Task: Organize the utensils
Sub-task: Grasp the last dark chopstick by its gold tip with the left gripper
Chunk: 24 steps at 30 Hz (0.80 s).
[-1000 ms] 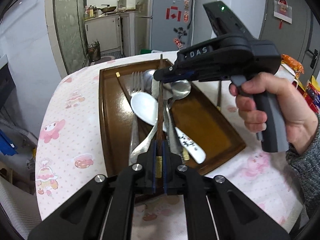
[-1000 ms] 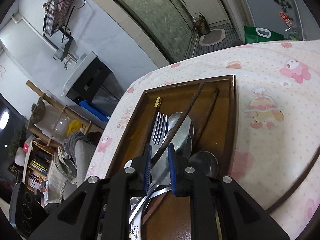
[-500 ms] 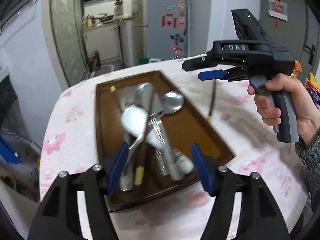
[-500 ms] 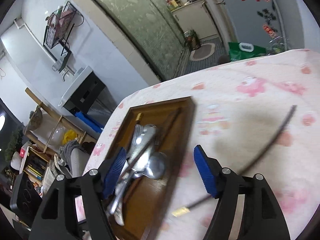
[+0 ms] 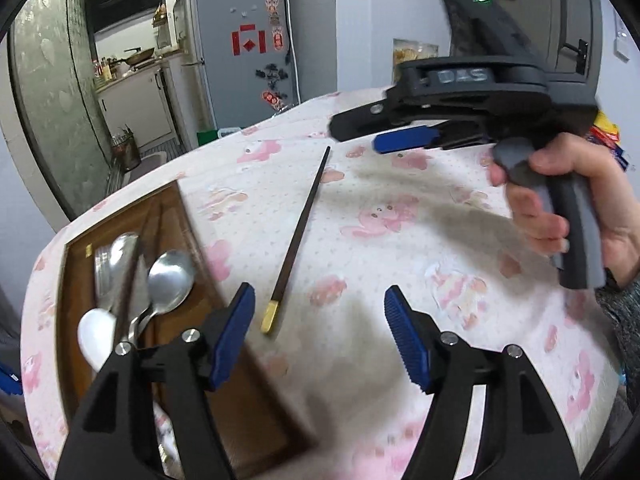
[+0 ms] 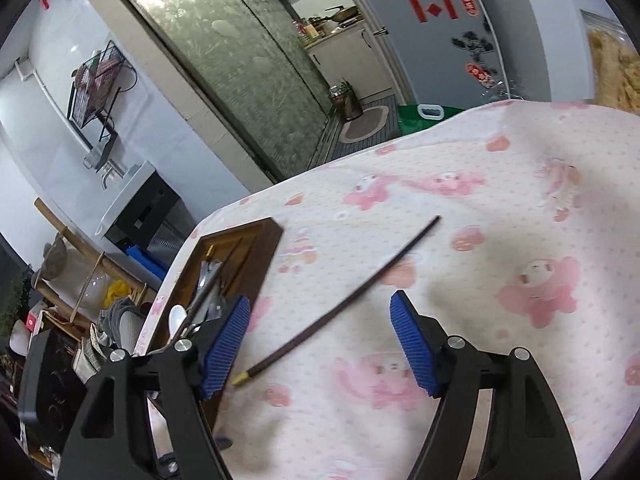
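Kitchen behind: grey fridge [image 5: 244, 56] with red stickers, frosted glass door. Table [image 5: 400, 240] under soft pink cartoon-print cloth. Slim dark chopstick [image 5: 298, 236], gold-capped near end, lies bare on cloth just right of brown wooden tray [image 5: 68, 276]. Tray holds shiny metal spoons [image 5: 168, 280], fork, white spoon, another dark chopstick. Left tongs [image 5: 318, 338] spread, empty. Right tongs [image 6: 320, 344] spread, empty, hand [image 5: 576, 200] on grey grip.
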Available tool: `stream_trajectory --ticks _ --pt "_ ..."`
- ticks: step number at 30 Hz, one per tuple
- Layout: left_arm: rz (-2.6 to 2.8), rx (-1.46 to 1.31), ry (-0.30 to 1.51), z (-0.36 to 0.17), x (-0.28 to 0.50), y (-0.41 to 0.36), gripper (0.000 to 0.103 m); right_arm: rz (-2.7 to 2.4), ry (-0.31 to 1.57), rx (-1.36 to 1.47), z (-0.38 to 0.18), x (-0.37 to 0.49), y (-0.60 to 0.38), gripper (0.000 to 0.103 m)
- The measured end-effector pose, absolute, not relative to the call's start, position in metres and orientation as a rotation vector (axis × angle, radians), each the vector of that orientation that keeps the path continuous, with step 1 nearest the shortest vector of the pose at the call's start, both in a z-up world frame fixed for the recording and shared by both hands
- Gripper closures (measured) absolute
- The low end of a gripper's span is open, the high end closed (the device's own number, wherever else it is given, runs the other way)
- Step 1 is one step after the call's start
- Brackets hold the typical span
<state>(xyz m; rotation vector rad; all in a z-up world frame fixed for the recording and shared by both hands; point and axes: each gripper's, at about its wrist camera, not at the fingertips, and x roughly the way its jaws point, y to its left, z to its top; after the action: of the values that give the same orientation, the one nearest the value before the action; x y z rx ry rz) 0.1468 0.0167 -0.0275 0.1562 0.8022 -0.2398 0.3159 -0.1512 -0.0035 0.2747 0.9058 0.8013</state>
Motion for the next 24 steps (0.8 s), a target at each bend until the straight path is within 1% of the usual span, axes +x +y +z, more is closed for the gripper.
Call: stream_trajectory --ticks 5,9,14,16,17,20,21,22,23,24 --pt "-0.177 0.147 0.884 -0.048 0.179 0.019 0.033 0.792 0.912 0.287 -0.011 0.328 -0.165 0.029" --pt "-0.179 0.169 0.928 -0.056 0.189 0.017 0.033 0.791 0.918 0.300 -0.016 0.334 -0.168 0.029" --pt "-0.158 0.171 0.941 -0.060 0.196 0.016 0.034 0.788 0.936 0.310 -0.025 0.337 -0.169 0.029" --pt "-0.153 0.164 0.955 -0.060 0.199 0.017 0.036 0.798 0.941 0.316 -0.026 0.337 -0.168 0.029" --pt "-0.160 0.158 0.966 -0.059 0.200 0.018 0.039 0.804 0.941 0.320 -0.025 0.337 -0.168 0.029" --pt "-0.186 0.113 0.999 -0.057 0.203 0.020 0.060 0.815 0.937 0.333 -0.022 0.337 -0.167 0.029" --pt "-0.193 0.111 1.001 -0.057 0.203 0.019 0.063 0.815 0.935 0.335 -0.021 0.337 -0.167 0.029" --pt "-0.195 0.114 1.001 -0.057 0.203 0.019 0.074 0.818 0.935 0.336 -0.020 0.336 -0.166 0.029" --pt "-0.199 0.113 1.001 -0.057 0.202 0.019 0.095 0.822 0.936 0.338 -0.020 0.336 -0.165 0.029" --pt "-0.200 0.107 1.002 -0.056 0.201 0.018 0.095 0.824 0.938 0.339 -0.020 0.335 -0.164 0.029"
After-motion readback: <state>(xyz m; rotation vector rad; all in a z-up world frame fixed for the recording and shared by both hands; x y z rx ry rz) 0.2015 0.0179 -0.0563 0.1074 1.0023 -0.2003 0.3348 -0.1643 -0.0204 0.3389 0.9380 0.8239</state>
